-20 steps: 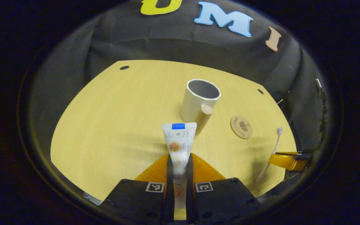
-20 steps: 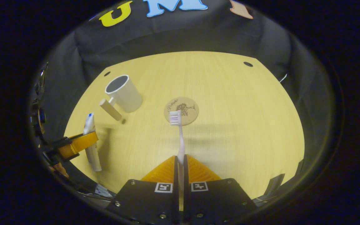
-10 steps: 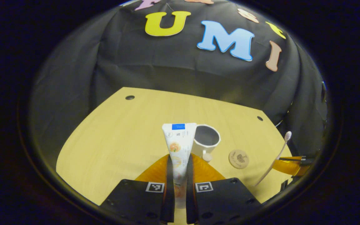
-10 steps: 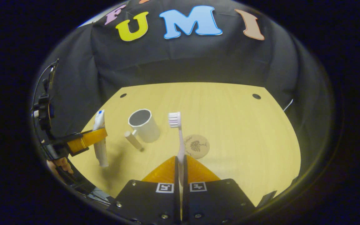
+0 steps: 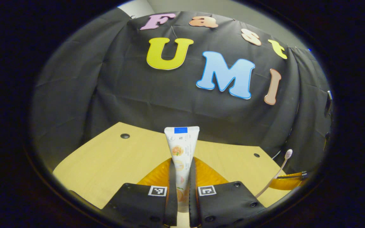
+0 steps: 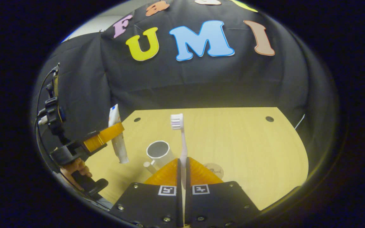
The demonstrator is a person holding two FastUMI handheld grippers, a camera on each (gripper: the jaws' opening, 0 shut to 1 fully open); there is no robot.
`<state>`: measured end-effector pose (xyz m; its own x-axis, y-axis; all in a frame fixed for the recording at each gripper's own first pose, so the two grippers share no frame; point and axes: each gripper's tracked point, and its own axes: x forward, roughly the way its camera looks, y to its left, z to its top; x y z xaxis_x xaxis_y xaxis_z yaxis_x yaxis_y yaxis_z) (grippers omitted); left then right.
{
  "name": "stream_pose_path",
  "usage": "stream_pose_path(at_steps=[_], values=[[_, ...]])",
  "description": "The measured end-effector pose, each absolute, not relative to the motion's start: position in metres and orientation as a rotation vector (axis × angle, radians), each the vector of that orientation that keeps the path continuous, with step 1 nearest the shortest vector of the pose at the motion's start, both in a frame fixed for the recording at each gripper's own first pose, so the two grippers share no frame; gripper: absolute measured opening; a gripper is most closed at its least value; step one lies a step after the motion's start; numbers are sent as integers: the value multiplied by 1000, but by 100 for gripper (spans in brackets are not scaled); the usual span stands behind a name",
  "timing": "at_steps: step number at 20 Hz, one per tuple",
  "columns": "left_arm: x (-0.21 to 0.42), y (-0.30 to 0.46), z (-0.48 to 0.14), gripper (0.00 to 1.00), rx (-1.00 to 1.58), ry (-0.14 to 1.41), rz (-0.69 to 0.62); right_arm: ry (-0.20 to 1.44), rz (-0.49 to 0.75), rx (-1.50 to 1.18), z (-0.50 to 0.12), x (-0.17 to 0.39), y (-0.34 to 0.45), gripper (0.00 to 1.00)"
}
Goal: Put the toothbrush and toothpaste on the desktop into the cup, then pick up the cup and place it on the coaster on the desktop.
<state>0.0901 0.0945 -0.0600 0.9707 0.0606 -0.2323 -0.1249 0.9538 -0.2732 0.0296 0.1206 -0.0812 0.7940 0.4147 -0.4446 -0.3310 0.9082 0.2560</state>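
My left gripper [image 5: 180, 172] is shut on a white toothpaste tube [image 5: 181, 148] that stands upright between its fingers, crimped end up, lifted above the desktop. My right gripper [image 6: 182, 166] is shut on the handle of a pale pink toothbrush [image 6: 181, 139], bristles up. In the right gripper view, the left gripper [image 6: 105, 136] holds the toothpaste tube [image 6: 116, 133] at the left, above and left of the white cup [image 6: 159, 153]. The cup stands open side up with a wooden handle. A round wooden coaster [image 6: 214, 169] lies to the cup's right. The left gripper view shows the right gripper [image 5: 288, 182] and toothbrush [image 5: 277, 172] at far right.
The light wooden desktop [image 6: 239, 142] has small dark holes near its far corners [image 6: 269, 119]. A hand [image 6: 74, 166] holds the left gripper's grip at the left. Black cloth walls stand behind and beside the desk.
Both grippers have risen and tilted up, carrying the toothpaste and toothbrush. The cup and coaster have slid down behind the fingers in both views, and more of the wall shows.
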Motion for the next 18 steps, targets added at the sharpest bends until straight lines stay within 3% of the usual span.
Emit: stream_pose_path(at_steps=[9, 18], values=[[155, 76, -48, 20, -344, 91, -12, 436, 398, 212, -50, 47, 134, 4], [180, 44, -101, 22, -286, 177, -96, 452, 380, 234, -50, 59, 138, 4]])
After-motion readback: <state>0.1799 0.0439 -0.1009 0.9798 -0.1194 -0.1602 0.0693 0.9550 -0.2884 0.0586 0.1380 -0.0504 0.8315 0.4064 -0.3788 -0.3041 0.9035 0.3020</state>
